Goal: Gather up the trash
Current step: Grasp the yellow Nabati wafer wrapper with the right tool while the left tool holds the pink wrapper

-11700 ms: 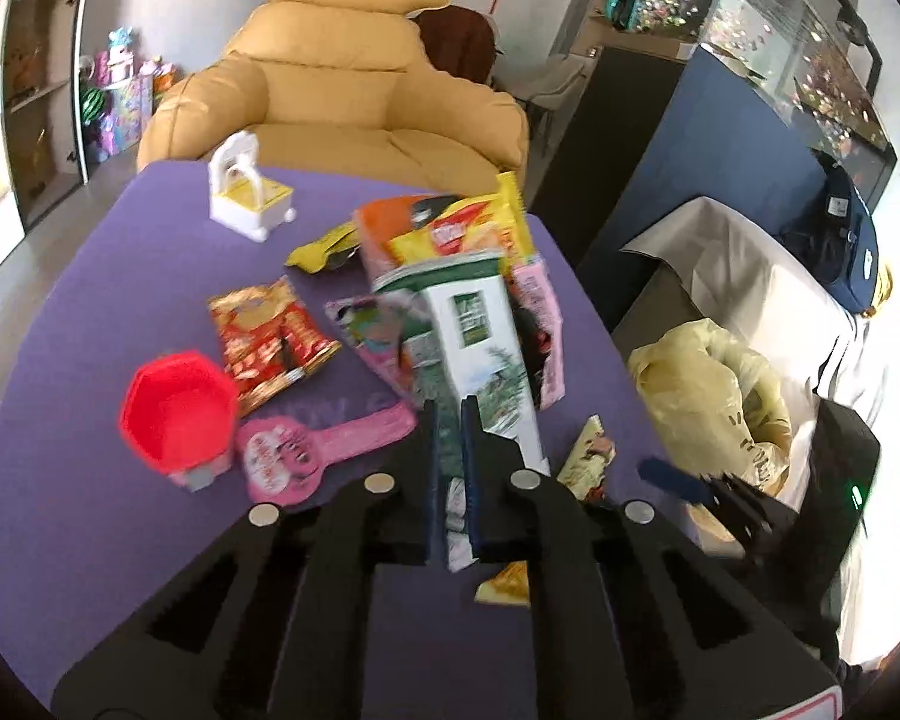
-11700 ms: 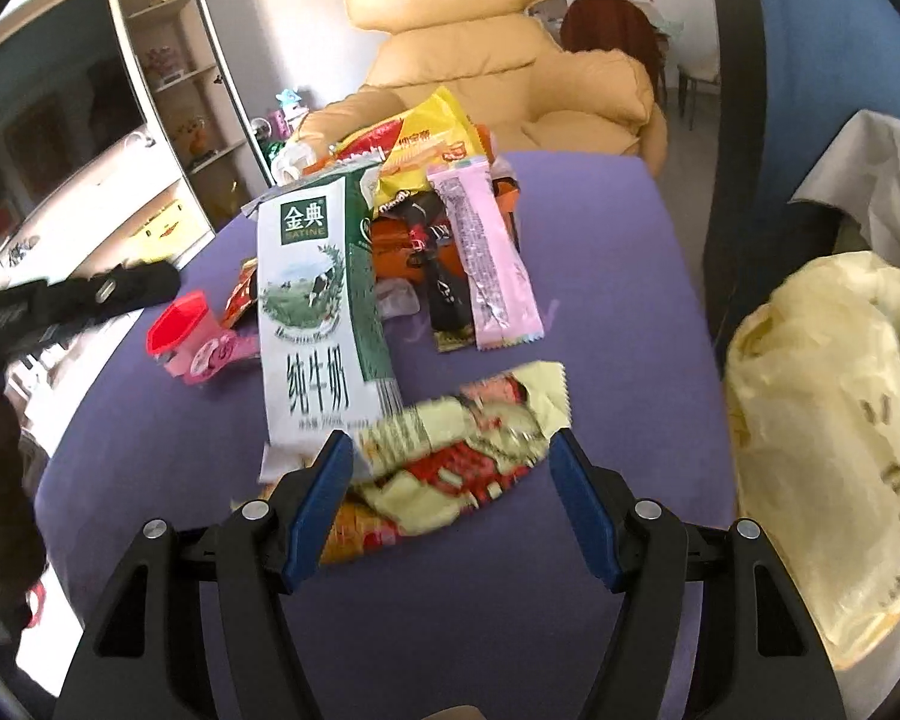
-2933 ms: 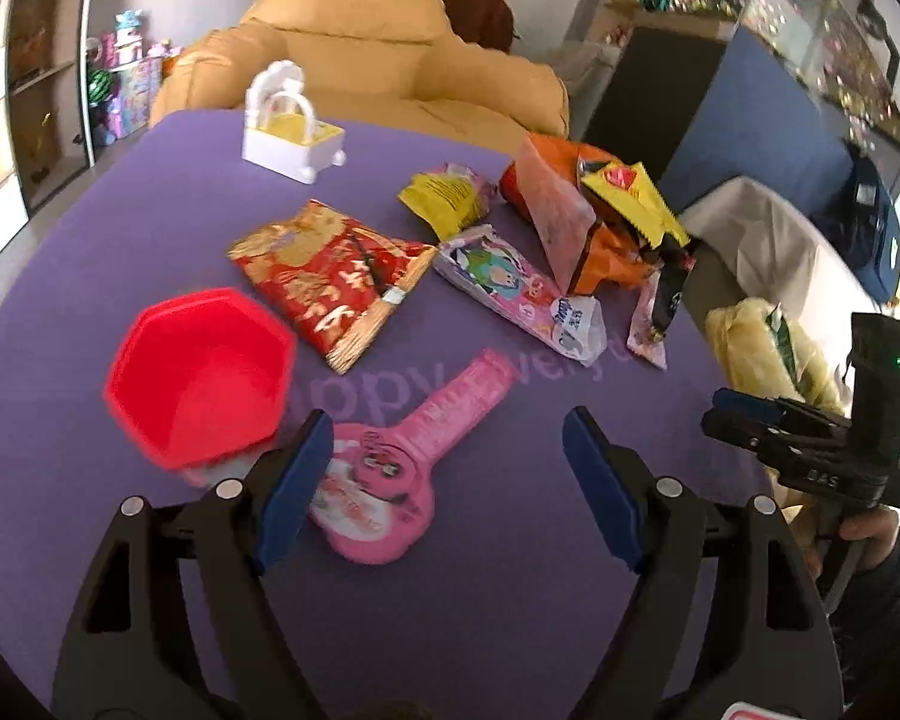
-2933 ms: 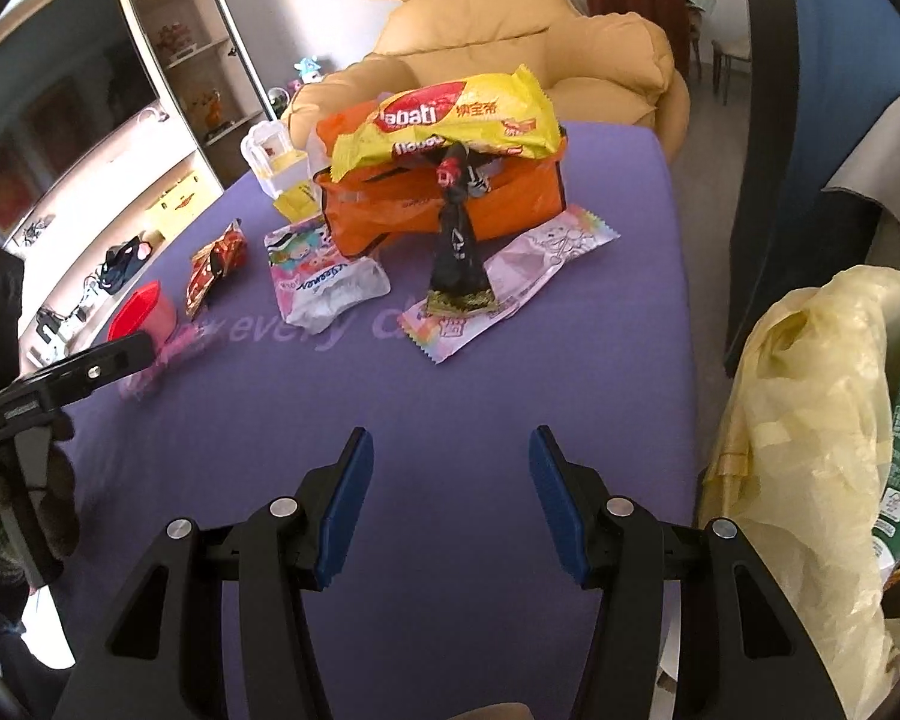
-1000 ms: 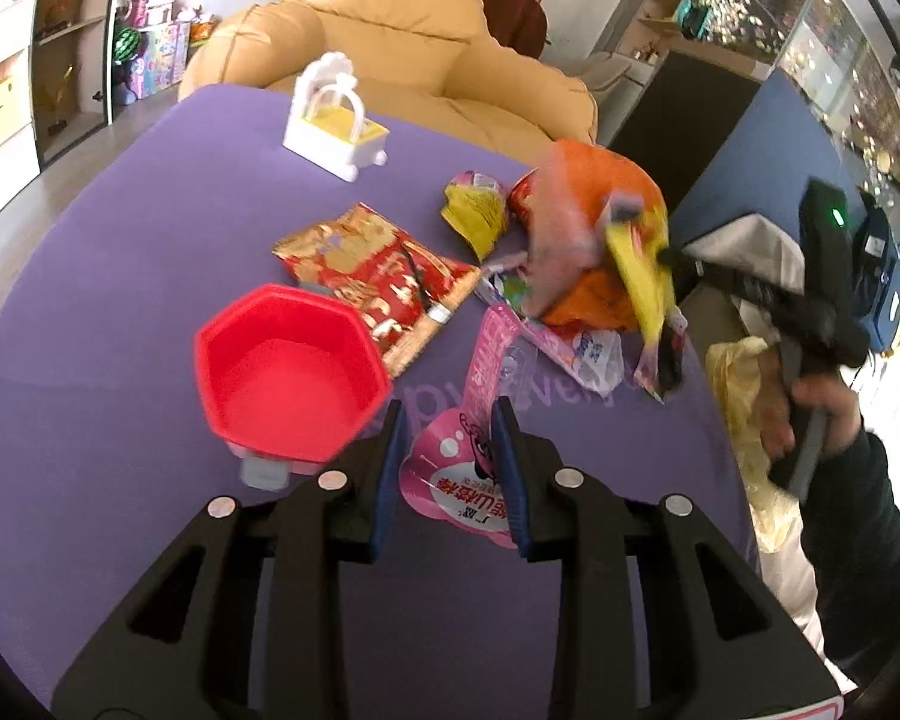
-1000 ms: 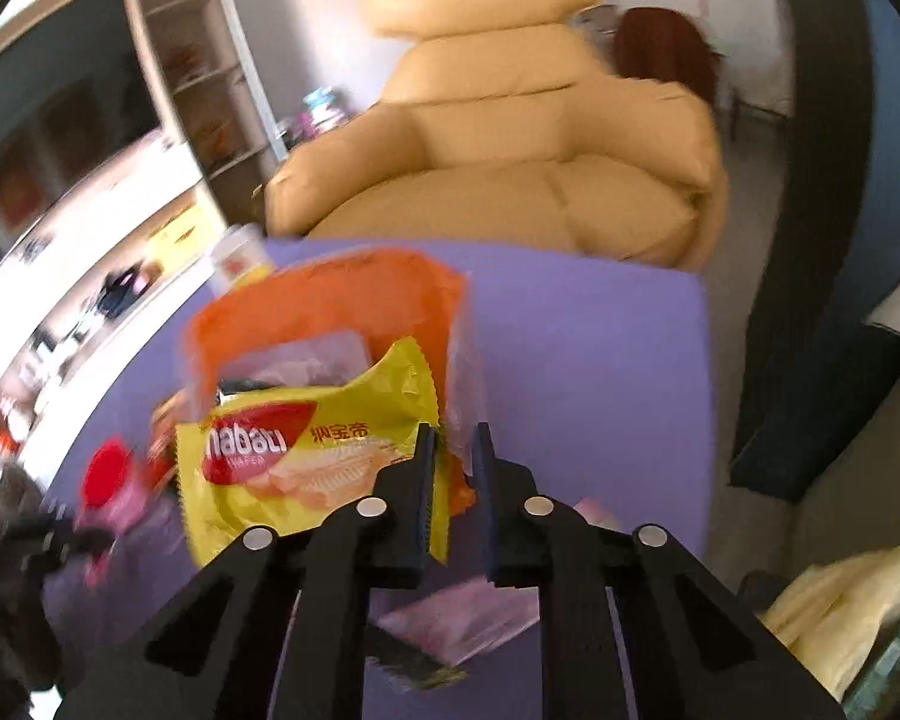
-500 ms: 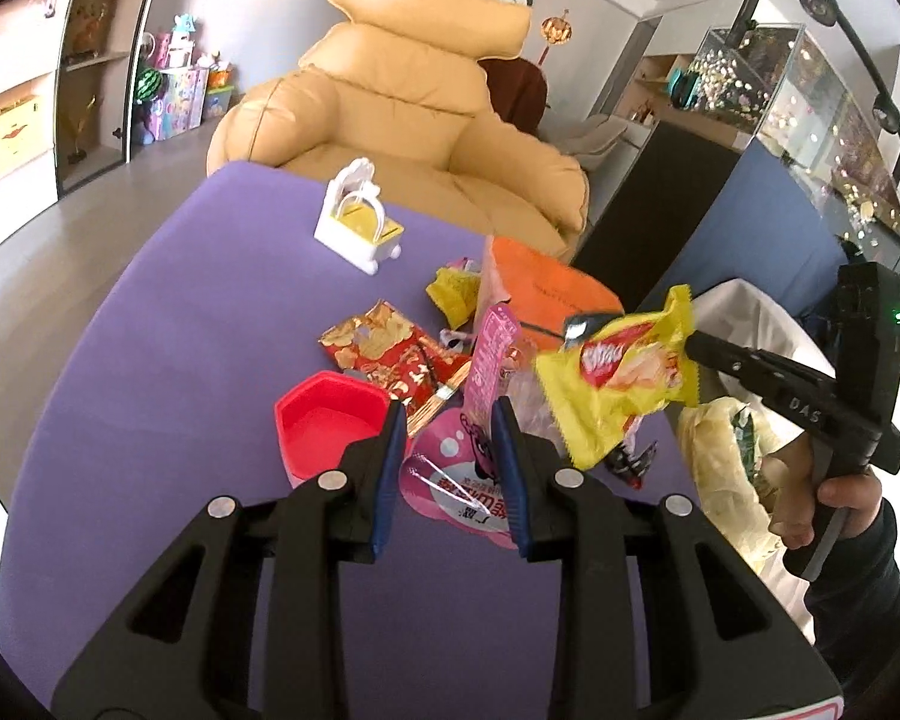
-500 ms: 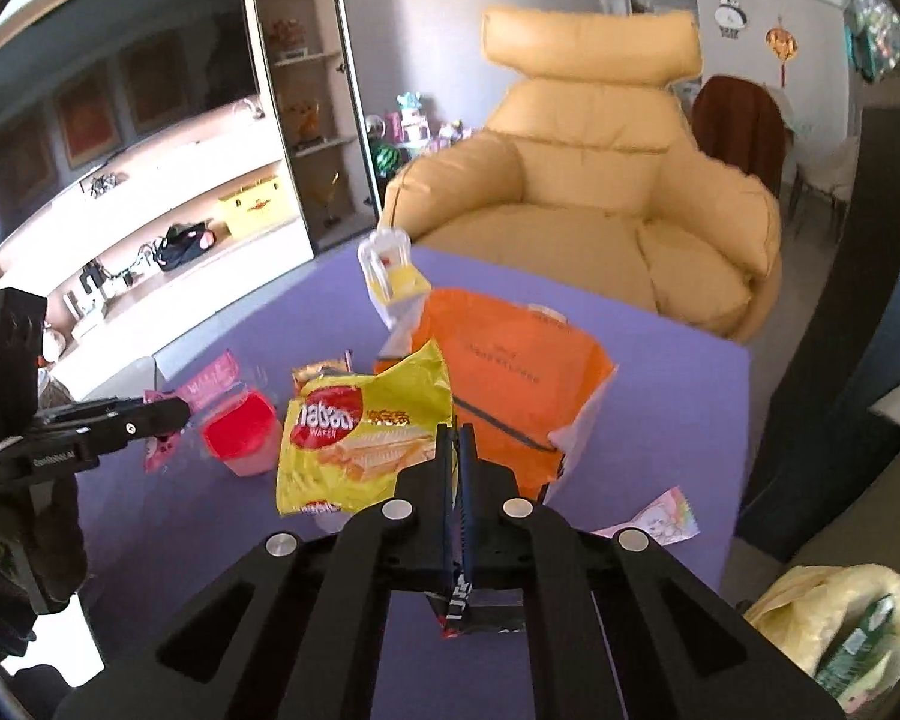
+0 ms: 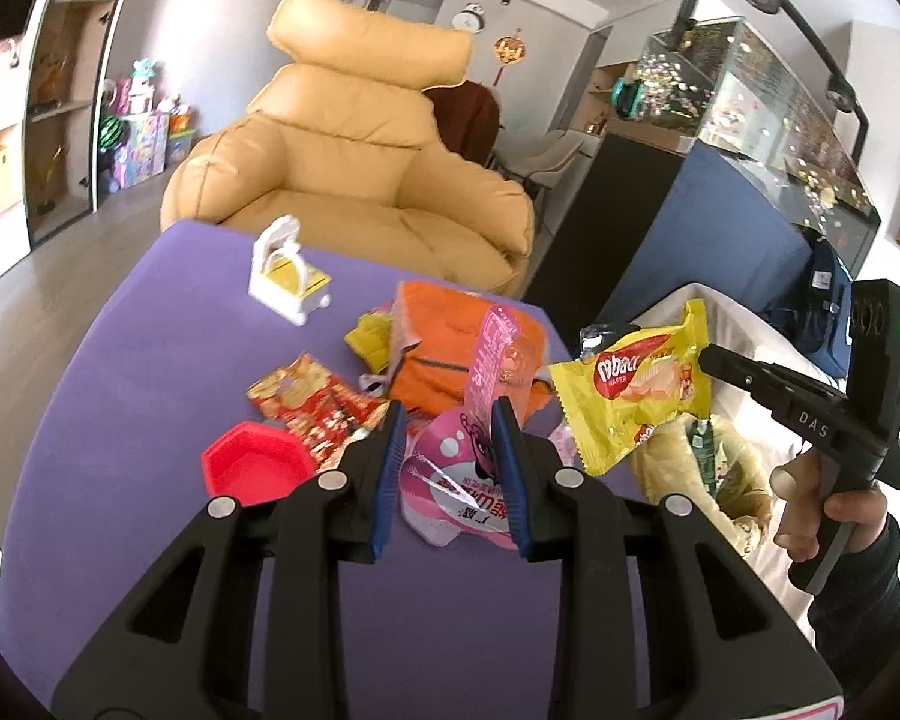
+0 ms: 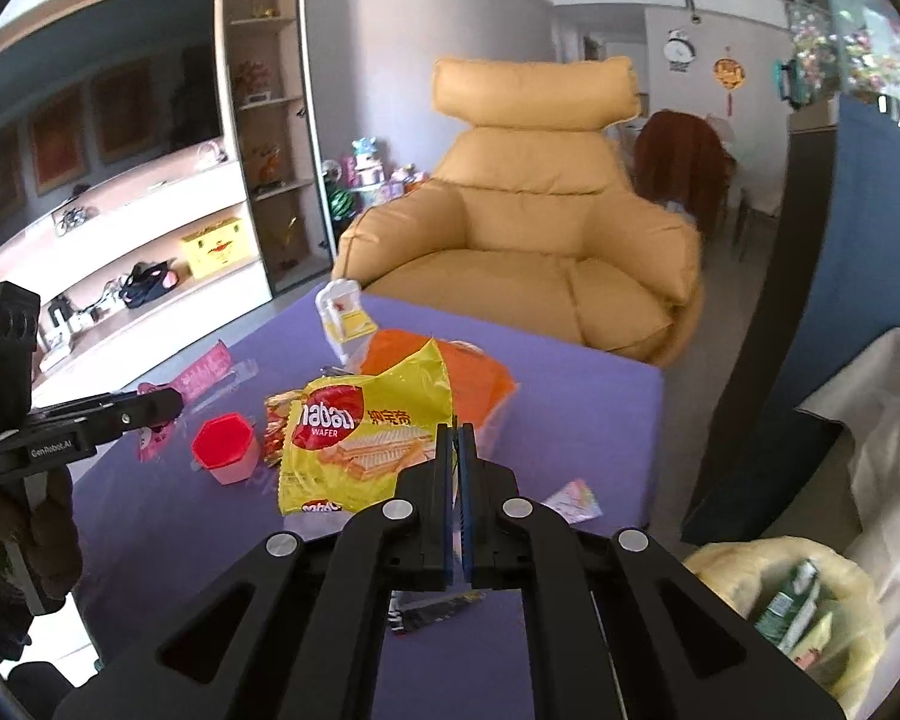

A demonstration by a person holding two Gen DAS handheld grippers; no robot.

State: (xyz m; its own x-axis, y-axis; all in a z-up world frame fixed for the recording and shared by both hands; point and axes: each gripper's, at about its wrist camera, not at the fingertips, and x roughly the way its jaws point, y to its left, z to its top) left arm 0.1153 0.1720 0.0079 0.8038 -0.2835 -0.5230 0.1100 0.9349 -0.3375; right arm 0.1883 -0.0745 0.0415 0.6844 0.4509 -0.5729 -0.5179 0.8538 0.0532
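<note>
My left gripper [image 9: 447, 414] is shut on a pink lolly-shaped packet [image 9: 450, 480], which hangs above the purple table [image 9: 150, 360]; its long strip sticks up between the blue pads. Off to the right, my right gripper [image 10: 456, 432] is shut on the edge of a yellow wafer packet [image 10: 354, 438] held in the air. In the left wrist view that wafer packet [image 9: 630, 390] hangs beside the open yellow trash bag [image 9: 744, 462]. An orange bag [image 9: 444, 348], a red snack pack [image 9: 312, 402] and a small yellow wrapper [image 9: 369, 336] lie on the table.
A red hexagonal cup [image 9: 252, 468] and a white toy basket [image 9: 288, 276] stand on the table. The trash bag [image 10: 798, 612] holds a green carton and sits off the table's right edge. A tan armchair [image 9: 354, 168] stands behind the table. A person's hand [image 9: 822, 510] grips the right tool.
Both grippers have risen with their packets. The right one has carried the wafer packet off the orange bag and out to the right, near the trash bag.
</note>
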